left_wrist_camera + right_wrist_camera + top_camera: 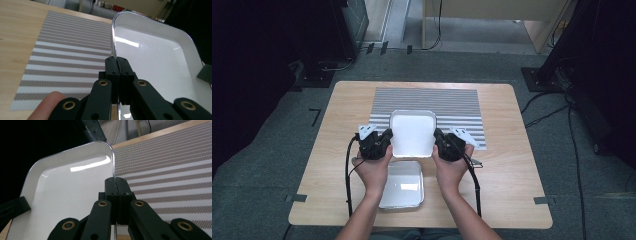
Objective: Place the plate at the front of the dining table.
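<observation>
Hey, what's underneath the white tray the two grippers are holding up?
Under the held white tray lies the striped placemat on the wooden table. Its near edge reaches toward a second white tray. Whatever sits directly beneath the held tray is covered.

White tray (413, 132), glossy, with a thin silvery rim, over the striped mat (427, 100): that mat runs grey-brown and white bands, finely woven. Just nearer than the mat, a second tray (402, 192), white too. Both grippers black, left gripper (384, 142) and right gripper (438, 142), with brass-coloured rivets on their jaws. Around the mat, pale wood-grain table (512, 165). Dark grey floor (272, 150) beyond.
</observation>
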`<action>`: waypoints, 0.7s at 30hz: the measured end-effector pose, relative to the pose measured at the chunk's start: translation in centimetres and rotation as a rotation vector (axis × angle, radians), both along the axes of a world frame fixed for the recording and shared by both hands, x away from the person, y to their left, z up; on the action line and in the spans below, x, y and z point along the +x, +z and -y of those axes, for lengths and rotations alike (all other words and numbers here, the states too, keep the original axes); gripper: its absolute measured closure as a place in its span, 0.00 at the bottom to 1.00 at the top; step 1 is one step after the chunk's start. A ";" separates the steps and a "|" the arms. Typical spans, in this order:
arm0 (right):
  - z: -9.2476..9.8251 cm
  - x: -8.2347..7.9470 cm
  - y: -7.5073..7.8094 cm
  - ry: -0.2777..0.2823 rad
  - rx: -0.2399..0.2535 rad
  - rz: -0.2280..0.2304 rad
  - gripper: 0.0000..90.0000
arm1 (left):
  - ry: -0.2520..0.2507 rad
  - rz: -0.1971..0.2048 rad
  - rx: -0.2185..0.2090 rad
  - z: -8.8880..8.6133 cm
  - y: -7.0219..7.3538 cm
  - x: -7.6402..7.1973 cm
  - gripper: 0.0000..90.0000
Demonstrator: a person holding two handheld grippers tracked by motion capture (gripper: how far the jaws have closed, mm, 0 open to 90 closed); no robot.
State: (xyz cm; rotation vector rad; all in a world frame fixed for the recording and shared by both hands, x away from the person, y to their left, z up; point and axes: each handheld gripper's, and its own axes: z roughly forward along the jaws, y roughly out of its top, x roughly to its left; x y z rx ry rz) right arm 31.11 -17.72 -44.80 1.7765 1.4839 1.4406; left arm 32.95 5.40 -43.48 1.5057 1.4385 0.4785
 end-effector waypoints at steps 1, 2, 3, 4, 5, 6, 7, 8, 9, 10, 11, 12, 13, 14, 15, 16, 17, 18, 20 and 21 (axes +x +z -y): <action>0.2 0.7 0.1 0.003 0.005 -0.006 1.00 | 0.000 -0.013 -0.014 0.0 -0.1 0.6 0.99; 0.3 1.2 0.2 0.003 0.006 -0.012 1.00 | -0.002 -0.024 -0.028 0.0 -0.2 1.2 0.99; 0.3 1.8 0.4 0.003 -0.002 -0.016 1.00 | -0.001 -0.037 -0.042 0.0 -0.3 1.8 0.99; 0.3 2.3 0.4 0.004 -0.015 -0.017 1.00 | 0.002 -0.054 -0.063 -0.1 -0.6 2.6 0.99; 0.3 2.9 0.5 0.004 -0.033 -0.017 1.00 | 0.002 -0.065 -0.068 -0.1 -0.7 3.0 1.00; 0.3 3.3 0.5 0.001 -0.036 -0.024 1.00 | 0.005 -0.071 -0.070 0.0 -0.8 3.5 1.00; 0.3 3.8 0.5 0.001 -0.042 -0.030 1.00 | 0.008 -0.076 -0.063 0.1 -1.0 4.0 1.00; 0.3 4.3 0.4 0.002 -0.051 -0.032 1.00 | 0.011 -0.081 -0.060 0.3 -1.1 4.4 0.99; 0.4 4.8 0.3 0.001 -0.053 -0.042 1.00 | 0.013 -0.091 -0.066 0.3 -1.3 4.9 1.00; 0.5 5.4 0.1 0.001 -0.049 -0.052 1.00 | 0.016 -0.097 -0.063 0.4 -1.4 5.3 0.99; 0.6 5.8 0.0 0.004 -0.048 -0.060 1.00 | 0.013 -0.109 -0.067 0.5 -1.6 5.7 0.99; 0.7 6.3 -0.2 0.004 -0.048 -0.068 1.00 | 0.018 -0.117 -0.074 0.6 -1.7 6.0 0.99; 0.8 6.7 -0.3 0.005 -0.044 -0.073 1.00 | 0.021 -0.124 -0.082 0.7 -1.7 6.3 0.99; 1.0 7.1 -0.5 0.005 -0.042 -0.078 1.00 | 0.023 -0.130 -0.081 0.9 -1.8 6.7 0.99; 1.1 7.5 -0.6 0.000 -0.038 -0.082 1.00 | 0.025 -0.134 -0.085 1.1 -1.9 7.0 0.99; 1.3 7.8 -0.6 -0.005 -0.037 -0.085 1.00 | 0.026 -0.140 -0.087 1.3 -1.9 7.5 0.99; 1.4 8.2 -0.7 -0.006 -0.039 -0.090 1.00 | 0.027 -0.144 -0.087 1.3 -2.0 7.9 0.99; 1.5 8.6 -0.7 -0.004 -0.041 -0.088 1.00 | 0.029 -0.147 -0.086 1.5 -2.1 8.6 0.99; 1.7 9.6 -0.8 -0.010 -0.048 -0.092 1.00 | 0.033 -0.152 -0.066 2.1 -2.3 9.6 1.00; 1.8 10.0 -0.9 -0.014 -0.051 -0.100 1.00 | 0.034 -0.154 -0.058 2.3 -2.4 10.0 0.99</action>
